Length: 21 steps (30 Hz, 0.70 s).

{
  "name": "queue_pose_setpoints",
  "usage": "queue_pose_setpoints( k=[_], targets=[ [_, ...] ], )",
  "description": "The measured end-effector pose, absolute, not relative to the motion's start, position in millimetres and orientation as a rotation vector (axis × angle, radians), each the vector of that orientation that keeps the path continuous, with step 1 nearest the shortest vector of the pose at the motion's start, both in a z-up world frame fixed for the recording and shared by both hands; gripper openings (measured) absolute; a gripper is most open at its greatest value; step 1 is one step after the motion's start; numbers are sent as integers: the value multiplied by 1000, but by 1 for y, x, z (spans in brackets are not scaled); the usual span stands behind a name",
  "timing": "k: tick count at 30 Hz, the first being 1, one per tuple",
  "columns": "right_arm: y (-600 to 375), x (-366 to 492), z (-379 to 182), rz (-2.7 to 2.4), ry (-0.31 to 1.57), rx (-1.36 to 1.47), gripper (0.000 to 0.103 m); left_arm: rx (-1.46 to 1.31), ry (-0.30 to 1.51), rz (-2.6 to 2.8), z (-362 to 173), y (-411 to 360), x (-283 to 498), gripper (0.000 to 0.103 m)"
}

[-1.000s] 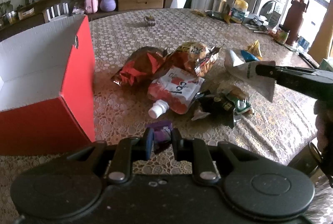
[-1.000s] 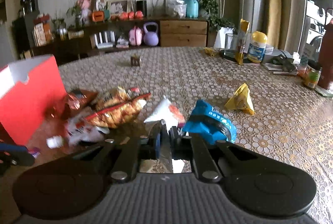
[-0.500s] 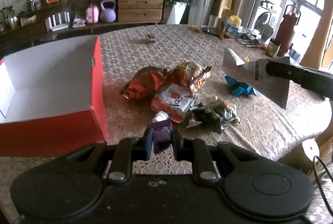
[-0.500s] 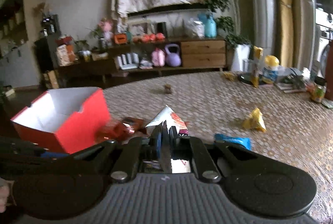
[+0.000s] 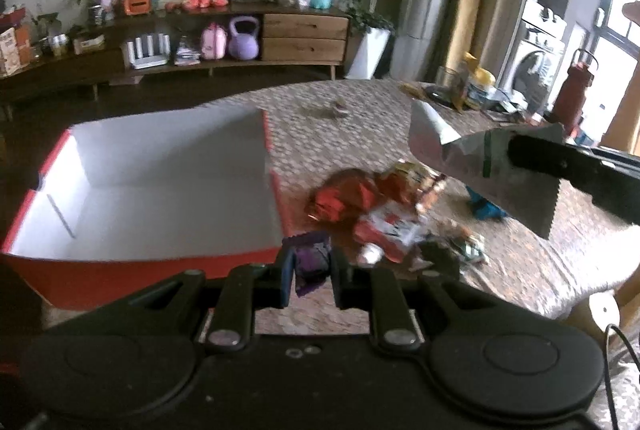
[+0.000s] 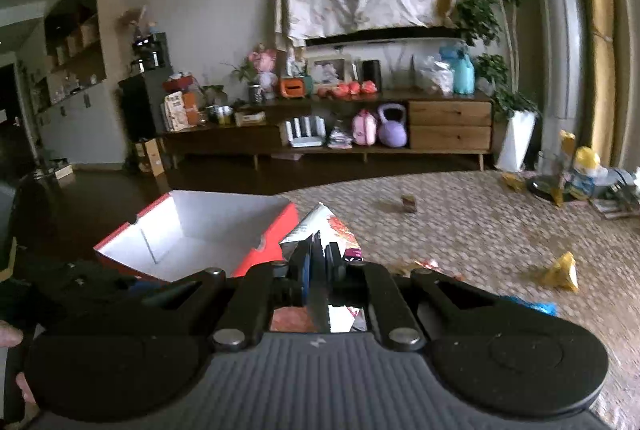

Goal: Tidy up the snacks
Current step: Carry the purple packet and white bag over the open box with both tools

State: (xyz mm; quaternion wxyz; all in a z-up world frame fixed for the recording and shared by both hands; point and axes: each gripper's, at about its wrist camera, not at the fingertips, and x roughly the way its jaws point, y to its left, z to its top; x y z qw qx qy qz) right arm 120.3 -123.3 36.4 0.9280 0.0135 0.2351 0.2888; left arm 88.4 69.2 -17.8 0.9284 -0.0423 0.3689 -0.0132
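My left gripper (image 5: 310,270) is shut on a small purple snack packet (image 5: 310,260), held just above the near right corner of the open red box (image 5: 160,262), whose white inside shows bare. My right gripper (image 6: 318,256) is shut on a white and silver snack bag (image 6: 320,226), held in the air right of the box (image 6: 188,230); the bag also shows in the left wrist view (image 5: 468,158). A pile of snack bags (image 5: 380,198) lies on the table right of the box.
A blue packet (image 5: 486,208) and a yellow packet (image 6: 560,272) lie on the patterned tablecloth (image 6: 480,222). Bottles and jars (image 5: 476,86) stand at the far right of the table. A small brown object (image 6: 408,204) sits mid-table.
Both grippers have lifted and swung left toward the red box, each with its packet. The box now shows its open white inside from above.
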Motion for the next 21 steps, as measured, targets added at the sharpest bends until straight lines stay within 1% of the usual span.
queue_pose_setpoints(
  k=[11,21],
  targets=[
    [-50,129,46,661,484,40,8,-67,731,41,3,128,97,17],
    [18,152,34,721,528,40,8,-59,769,103,4,181,122,17]
  ],
)
